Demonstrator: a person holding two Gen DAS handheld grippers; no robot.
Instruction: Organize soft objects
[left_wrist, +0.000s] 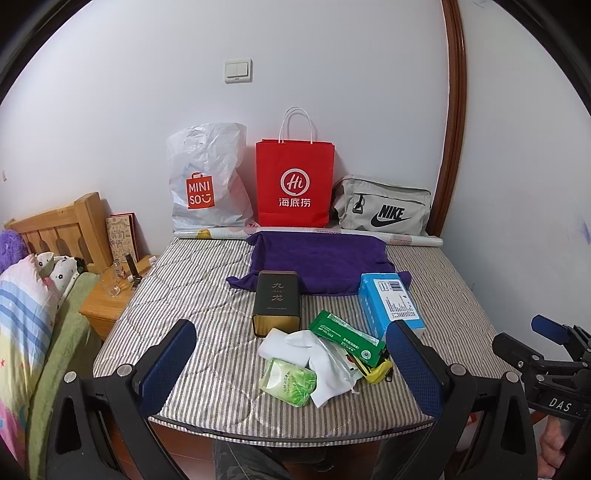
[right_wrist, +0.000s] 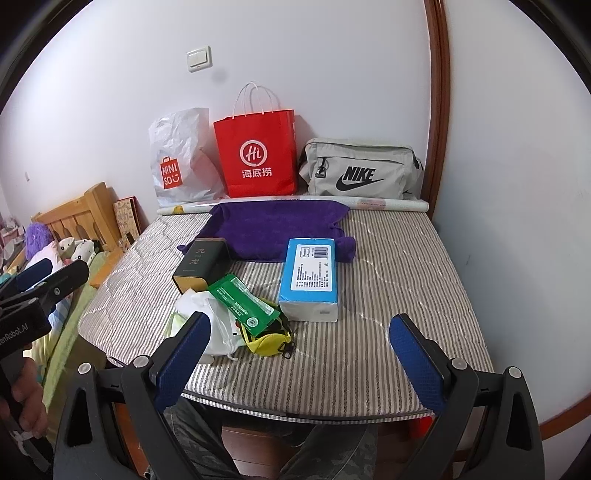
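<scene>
- Over the mattress (left_wrist: 207, 280), left wrist view: left tongs (left_wrist: 291, 363) are hovering wide open, empty, around the white cloth (left_wrist: 295, 345) and green packet (left_wrist: 290, 382).
- Right wrist view: right tongs (right_wrist: 299, 363) are hanging wide open, empty, near the blue box (right_wrist: 310, 277); purple towel (right_wrist: 273, 229) is lying behind.

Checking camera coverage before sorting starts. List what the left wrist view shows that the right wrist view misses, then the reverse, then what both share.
Only the left wrist view: the glass bottle on the wooden nightstand, and the green tissue pack in full.

Only the right wrist view: the yellow pouch mostly uncovered, and the hand holding the left tongs.

Both: the purple towel, dark tin, blue box, green packet, three bags by the wall, both tongs open.
</scene>
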